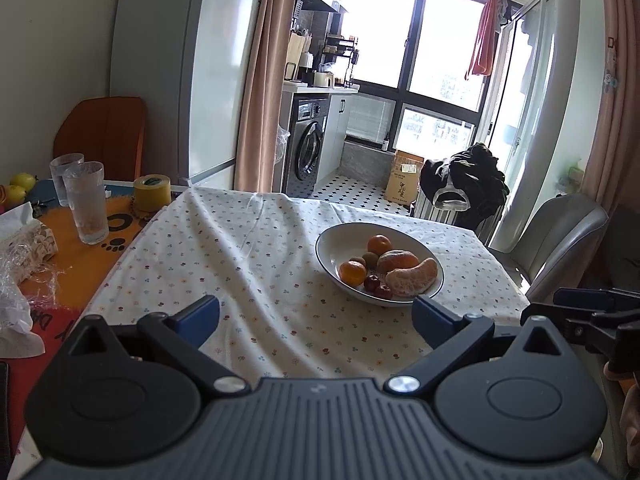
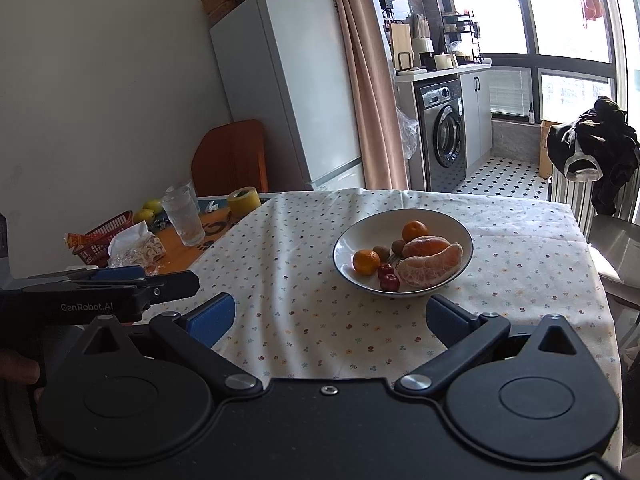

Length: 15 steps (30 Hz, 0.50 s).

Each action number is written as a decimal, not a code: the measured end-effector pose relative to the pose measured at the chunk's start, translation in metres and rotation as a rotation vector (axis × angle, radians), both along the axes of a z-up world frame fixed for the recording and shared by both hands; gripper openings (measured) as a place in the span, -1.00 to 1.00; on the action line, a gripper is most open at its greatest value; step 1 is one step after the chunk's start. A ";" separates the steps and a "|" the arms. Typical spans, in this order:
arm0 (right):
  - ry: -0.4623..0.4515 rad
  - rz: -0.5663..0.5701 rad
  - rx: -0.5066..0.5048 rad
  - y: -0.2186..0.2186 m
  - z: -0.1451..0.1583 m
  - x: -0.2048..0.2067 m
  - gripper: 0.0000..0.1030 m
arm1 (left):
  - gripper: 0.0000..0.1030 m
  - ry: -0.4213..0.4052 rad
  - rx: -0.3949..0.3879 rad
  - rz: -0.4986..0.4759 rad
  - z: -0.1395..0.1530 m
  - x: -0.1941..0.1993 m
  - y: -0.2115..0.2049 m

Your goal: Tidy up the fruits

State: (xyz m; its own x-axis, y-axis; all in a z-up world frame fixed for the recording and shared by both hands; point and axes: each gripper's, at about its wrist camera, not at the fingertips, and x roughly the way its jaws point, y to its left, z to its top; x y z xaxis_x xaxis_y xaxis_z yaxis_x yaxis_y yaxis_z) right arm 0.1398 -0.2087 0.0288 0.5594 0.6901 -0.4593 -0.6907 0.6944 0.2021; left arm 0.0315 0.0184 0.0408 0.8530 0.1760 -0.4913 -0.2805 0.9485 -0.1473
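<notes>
A white bowl (image 1: 336,240) (image 2: 360,236) with a dark rim stands on the flowered tablecloth. It holds two mandarins (image 1: 353,272) (image 2: 366,261), two kiwis (image 1: 370,259) (image 2: 382,252), two small red fruits (image 1: 373,282) (image 2: 389,282) and two large peeled citrus pieces (image 1: 412,278) (image 2: 430,266). My left gripper (image 1: 316,314) hovers open in front of the bowl, nothing between its blue pads. My right gripper (image 2: 330,320) is open too, just short of the bowl and empty. The left gripper's side (image 2: 120,294) shows at the right wrist view's left edge.
Two glasses (image 1: 86,208) (image 2: 184,216), a yellow tape roll (image 1: 152,193) (image 2: 244,201), tissues and wrappers (image 1: 20,240), a red basket (image 2: 104,238) and yellow-green fruits (image 1: 22,182) (image 2: 148,210) crowd the table's left end. A grey chair (image 1: 560,236) stands at the right.
</notes>
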 end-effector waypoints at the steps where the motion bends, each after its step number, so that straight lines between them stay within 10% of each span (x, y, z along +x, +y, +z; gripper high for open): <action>1: -0.006 0.003 -0.002 0.000 0.000 -0.004 1.00 | 0.97 -0.008 0.005 0.003 0.001 -0.005 0.000; 15: -0.014 -0.044 -0.034 -0.006 0.005 -0.014 1.00 | 0.97 -0.015 0.032 -0.038 0.009 -0.016 -0.007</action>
State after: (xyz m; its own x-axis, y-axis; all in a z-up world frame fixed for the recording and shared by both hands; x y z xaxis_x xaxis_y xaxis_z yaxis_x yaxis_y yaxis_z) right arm 0.1261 -0.2146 0.0336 0.5954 0.6487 -0.4740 -0.6620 0.7304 0.1679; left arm 0.0158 0.0117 0.0493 0.8664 0.1592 -0.4734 -0.2426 0.9627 -0.1202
